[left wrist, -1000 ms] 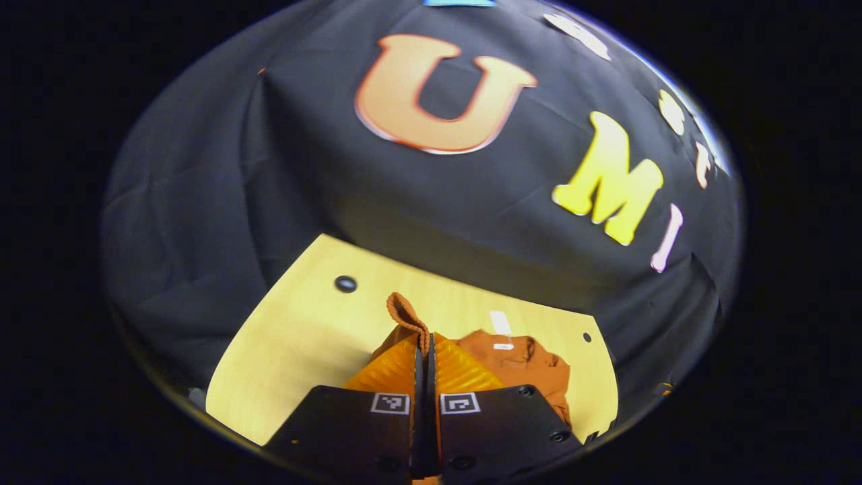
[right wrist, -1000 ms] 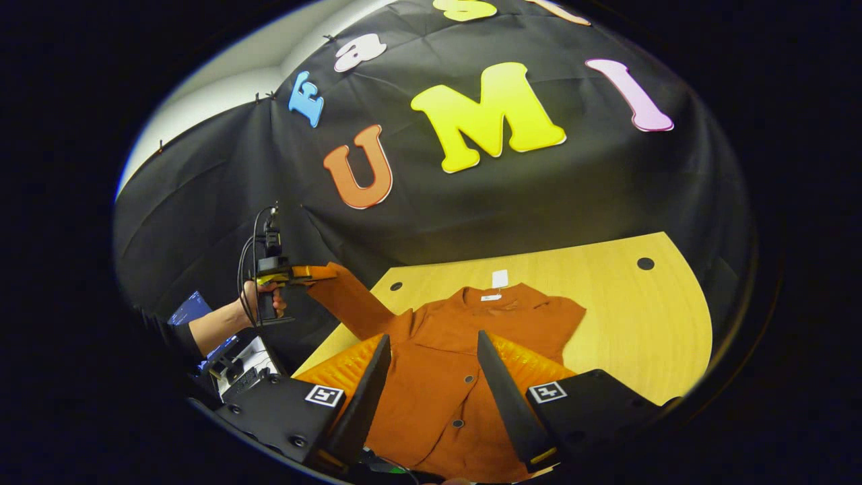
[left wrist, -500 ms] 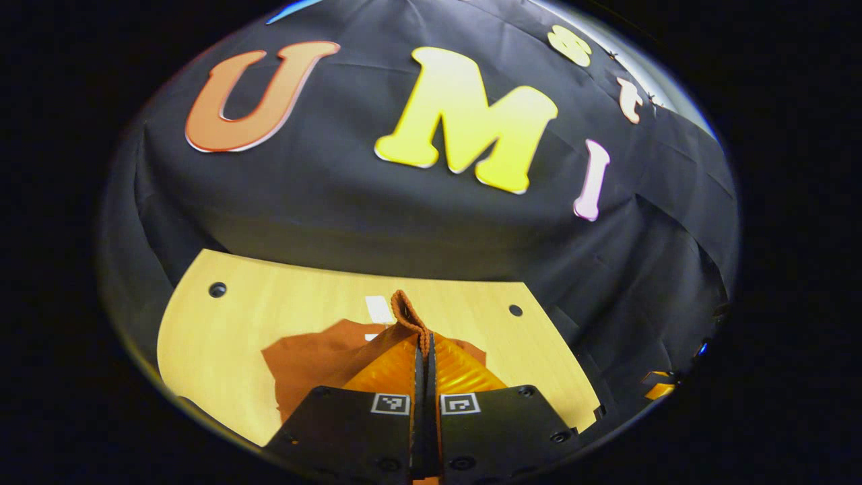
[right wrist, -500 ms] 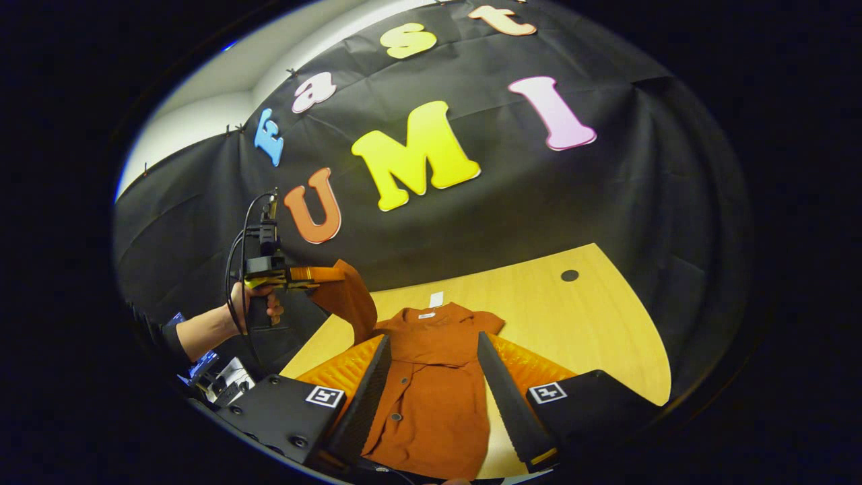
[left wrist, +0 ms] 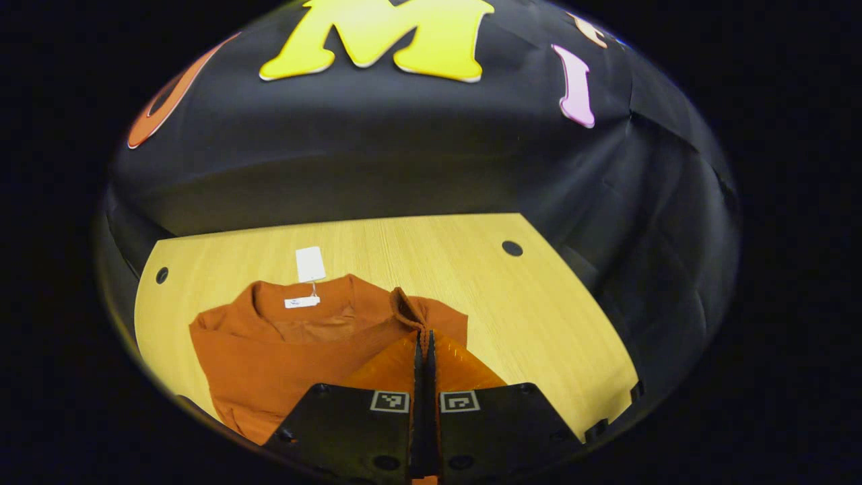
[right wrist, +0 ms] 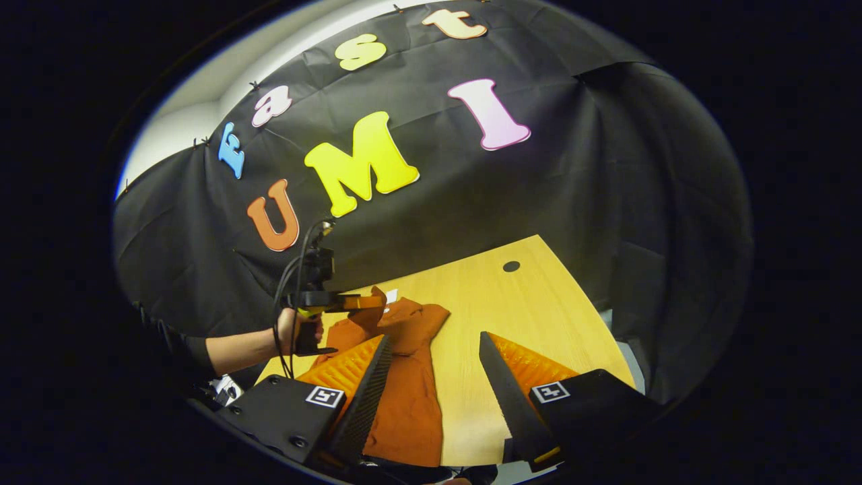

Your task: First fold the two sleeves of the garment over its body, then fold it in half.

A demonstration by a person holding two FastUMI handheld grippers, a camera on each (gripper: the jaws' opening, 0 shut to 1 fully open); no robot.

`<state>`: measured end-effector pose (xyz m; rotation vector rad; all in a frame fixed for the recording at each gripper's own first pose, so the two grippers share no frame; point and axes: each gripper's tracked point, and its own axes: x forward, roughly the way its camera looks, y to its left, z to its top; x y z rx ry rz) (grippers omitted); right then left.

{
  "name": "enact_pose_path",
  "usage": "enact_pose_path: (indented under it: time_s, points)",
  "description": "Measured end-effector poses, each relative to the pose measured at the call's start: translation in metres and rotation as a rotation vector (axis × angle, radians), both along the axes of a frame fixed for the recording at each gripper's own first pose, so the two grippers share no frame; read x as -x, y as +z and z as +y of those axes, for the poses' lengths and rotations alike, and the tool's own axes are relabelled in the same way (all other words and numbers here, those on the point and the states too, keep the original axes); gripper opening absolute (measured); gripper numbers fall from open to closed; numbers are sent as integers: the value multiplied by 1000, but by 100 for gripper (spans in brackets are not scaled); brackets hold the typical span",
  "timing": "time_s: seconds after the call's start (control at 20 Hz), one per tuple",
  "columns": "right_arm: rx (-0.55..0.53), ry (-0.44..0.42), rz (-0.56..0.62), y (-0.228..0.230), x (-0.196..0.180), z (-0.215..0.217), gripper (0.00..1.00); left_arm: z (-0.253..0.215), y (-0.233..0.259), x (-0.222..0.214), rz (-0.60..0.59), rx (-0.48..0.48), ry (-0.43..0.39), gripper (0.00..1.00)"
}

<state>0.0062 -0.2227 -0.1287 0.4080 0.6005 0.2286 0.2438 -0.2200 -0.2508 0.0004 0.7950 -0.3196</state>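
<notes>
In the left gripper view, the left hand-held gripper [left wrist: 424, 340] was clamped tight on the sleeve cuff [left wrist: 406, 308], its fingers pressed together just over the rust-orange garment [left wrist: 269, 343], which lay flat on the bench [left wrist: 539, 316] below and to its left. In the right gripper view, the right hand-held gripper [right wrist: 431, 377] stood wide apart with nothing between its fingers, the garment under its left finger. Farther off, a hand [right wrist: 291, 330] carried the left hand-held gripper above the collar end, a white tag [left wrist: 310, 263] beyond.
</notes>
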Motion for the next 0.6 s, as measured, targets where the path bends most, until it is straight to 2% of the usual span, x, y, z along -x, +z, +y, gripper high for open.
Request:
enact_pose_path:
  time_s: [0.05,0.15,0.3,0.35,0.4,0.5,0.55,0.6]
  points:
    - [24,-17,12,-5,7,-11,86,-5,-24,-8,14,-49,-6,3]
    - [49,-32,32,-9,18,-24,85,-8,-41,-19,29,-95,-5,3]
    - [66,-44,51,-13,28,-36,85,1,-36,-53,-23,-172,40,3]
    - [67,-42,52,-13,29,-36,85,-7,-68,-36,-33,-174,54,3]
    - [71,-37,47,-12,27,-35,86,-3,-56,-49,-30,-157,51,5]
    - [83,-32,28,-5,22,-29,85,-11,-47,-38,-27,-121,48,8]
    - [81,-32,15,0,20,-24,86,-12,-39,-32,-30,-99,49,13]
    - [80,-28,5,4,18,-16,86,-5,-23,-25,-60,-91,62,39]
